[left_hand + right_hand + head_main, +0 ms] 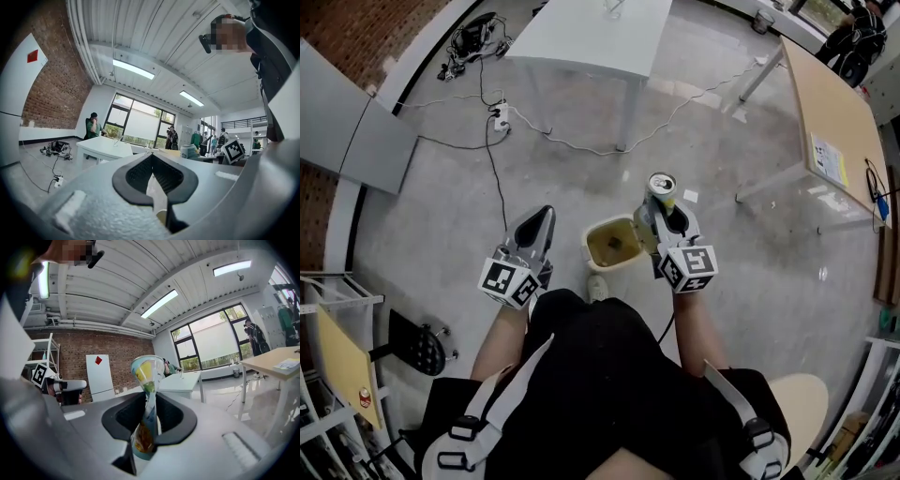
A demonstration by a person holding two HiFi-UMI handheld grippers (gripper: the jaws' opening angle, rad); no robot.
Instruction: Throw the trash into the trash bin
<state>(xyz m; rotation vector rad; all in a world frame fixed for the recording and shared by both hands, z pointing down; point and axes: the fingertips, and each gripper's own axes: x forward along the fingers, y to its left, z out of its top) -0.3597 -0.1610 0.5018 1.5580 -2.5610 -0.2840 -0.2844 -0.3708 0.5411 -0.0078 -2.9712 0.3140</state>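
A cream trash bin (613,245) stands open on the floor right in front of my feet, with something brown lying inside. My right gripper (665,210) hangs just right of the bin, shut on a crushed drink can (661,186) whose silver top faces up. The right gripper view shows the flattened yellow, green and blue can (147,380) pinched between the black pads of the right gripper (148,399). The left gripper (546,218) is left of the bin, its jaws together and nothing in them. In its own view the left gripper (151,157) shows its pads meeting at the tip.
A white table (600,33) stands ahead and a wooden table (830,112) to the right. Cables and a power strip (499,120) lie on the floor to the left. A black stool (422,349) and a shelf rack (328,375) are at my lower left. Several people stand far off.
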